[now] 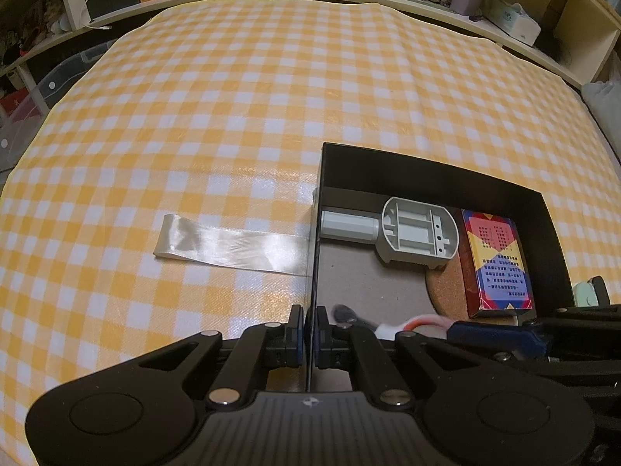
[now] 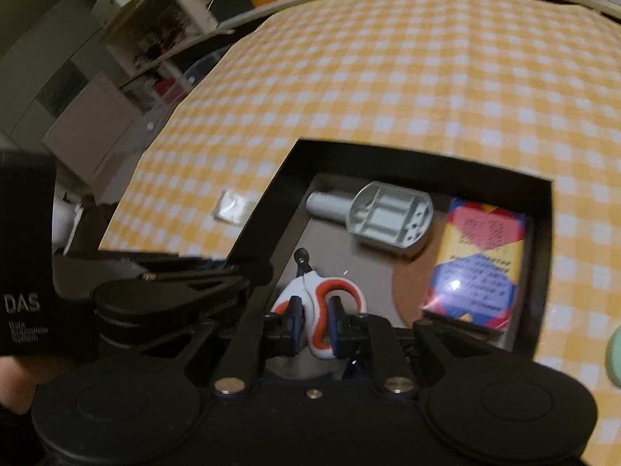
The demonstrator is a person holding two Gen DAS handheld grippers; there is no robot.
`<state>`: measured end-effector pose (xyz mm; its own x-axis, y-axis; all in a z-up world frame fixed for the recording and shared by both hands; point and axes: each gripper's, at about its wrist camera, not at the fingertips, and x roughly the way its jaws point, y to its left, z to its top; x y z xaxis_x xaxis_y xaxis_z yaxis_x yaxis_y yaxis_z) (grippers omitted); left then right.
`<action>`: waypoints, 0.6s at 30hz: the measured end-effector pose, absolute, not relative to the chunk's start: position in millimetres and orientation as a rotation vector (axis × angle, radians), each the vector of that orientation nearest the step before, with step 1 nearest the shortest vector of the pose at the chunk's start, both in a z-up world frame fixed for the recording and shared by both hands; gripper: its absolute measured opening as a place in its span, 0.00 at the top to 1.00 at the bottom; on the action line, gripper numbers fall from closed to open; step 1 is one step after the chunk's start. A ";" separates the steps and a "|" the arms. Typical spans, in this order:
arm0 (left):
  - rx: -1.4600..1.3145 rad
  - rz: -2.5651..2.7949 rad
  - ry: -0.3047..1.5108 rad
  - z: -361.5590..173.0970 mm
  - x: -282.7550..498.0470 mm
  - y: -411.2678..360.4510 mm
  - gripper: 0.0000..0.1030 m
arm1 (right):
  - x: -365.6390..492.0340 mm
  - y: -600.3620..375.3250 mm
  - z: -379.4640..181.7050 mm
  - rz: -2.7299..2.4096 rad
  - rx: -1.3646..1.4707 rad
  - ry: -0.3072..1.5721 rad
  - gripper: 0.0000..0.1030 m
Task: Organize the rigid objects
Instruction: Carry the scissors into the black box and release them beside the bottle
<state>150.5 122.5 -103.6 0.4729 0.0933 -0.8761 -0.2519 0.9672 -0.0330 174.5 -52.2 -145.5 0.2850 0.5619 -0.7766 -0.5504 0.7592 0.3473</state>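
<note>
Box (image 1: 427, 171): black, open-topped, on the checked cloth.
Inside: grey plastic part (image 1: 411, 233), colourful carton (image 1: 495, 260), cork disc (image 1: 446, 291), red-and-white scissors (image 2: 322, 310).

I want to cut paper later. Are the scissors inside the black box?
Inside. The scissors hang over the floor of the black box, within its walls, gripped at the handle by the right gripper.

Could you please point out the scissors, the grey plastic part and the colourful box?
scissors (image 2: 322, 310): right wrist view, handle.
grey plastic part (image 1: 417, 235): left wrist view, ribbed head.
colourful box (image 1: 498, 264): left wrist view, printed face.

Both wrist views over one box (image 1: 427, 171)
</note>
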 end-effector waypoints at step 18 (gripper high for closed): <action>-0.164 0.214 1.056 -102.9 150.9 126.7 0.96 | 171.9 -70.1 -132.8 0.707 0.038 1.049 0.72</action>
<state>150.9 126.7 -102.9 0.4744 0.0958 -0.8751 -0.2525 0.9671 -0.0310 171.9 -70.1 -132.8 0.3007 0.5503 -0.7789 -0.5156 0.7809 0.3527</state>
